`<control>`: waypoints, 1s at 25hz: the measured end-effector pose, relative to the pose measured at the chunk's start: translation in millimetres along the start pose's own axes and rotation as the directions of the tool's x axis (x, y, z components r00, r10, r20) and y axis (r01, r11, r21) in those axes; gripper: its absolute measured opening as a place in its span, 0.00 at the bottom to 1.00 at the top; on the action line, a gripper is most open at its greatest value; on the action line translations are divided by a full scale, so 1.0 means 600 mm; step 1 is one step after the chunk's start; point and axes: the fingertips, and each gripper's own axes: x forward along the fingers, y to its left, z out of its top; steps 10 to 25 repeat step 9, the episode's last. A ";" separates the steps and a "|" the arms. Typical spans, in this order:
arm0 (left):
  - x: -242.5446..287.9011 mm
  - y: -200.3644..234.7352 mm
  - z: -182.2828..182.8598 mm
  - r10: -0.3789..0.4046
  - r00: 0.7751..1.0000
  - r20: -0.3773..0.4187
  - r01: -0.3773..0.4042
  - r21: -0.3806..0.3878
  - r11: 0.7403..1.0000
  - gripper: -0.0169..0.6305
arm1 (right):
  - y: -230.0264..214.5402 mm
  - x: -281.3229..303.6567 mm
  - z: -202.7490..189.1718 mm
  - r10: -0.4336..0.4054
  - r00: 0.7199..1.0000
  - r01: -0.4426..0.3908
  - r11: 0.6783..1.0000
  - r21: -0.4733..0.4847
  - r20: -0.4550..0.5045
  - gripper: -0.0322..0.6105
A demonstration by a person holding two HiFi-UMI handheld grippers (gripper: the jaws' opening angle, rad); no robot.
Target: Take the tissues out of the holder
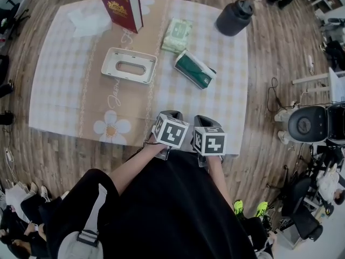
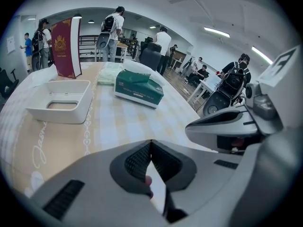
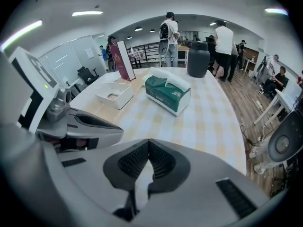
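Observation:
The white tissue holder lies on the checked tablecloth as a hollow shell with its slot showing; it also shows in the left gripper view and the right gripper view. To its right lies a dark green tissue pack with a white sheet on top. My left gripper and right gripper hang side by side over the table's near edge, well short of both. Each is shut, with nothing between its jaws.
A red box stands upright at the table's far side, with loose white tissue to its left. A pale green pack lies beyond the dark green one. A black bin sits at the far right corner. People stand behind the table.

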 end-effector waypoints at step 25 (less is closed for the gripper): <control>-0.010 0.024 -0.005 0.021 1.000 0.019 -0.020 -0.046 0.999 0.04 | 0.018 0.003 0.009 0.049 0.999 -0.048 0.998 0.033 -0.019 0.07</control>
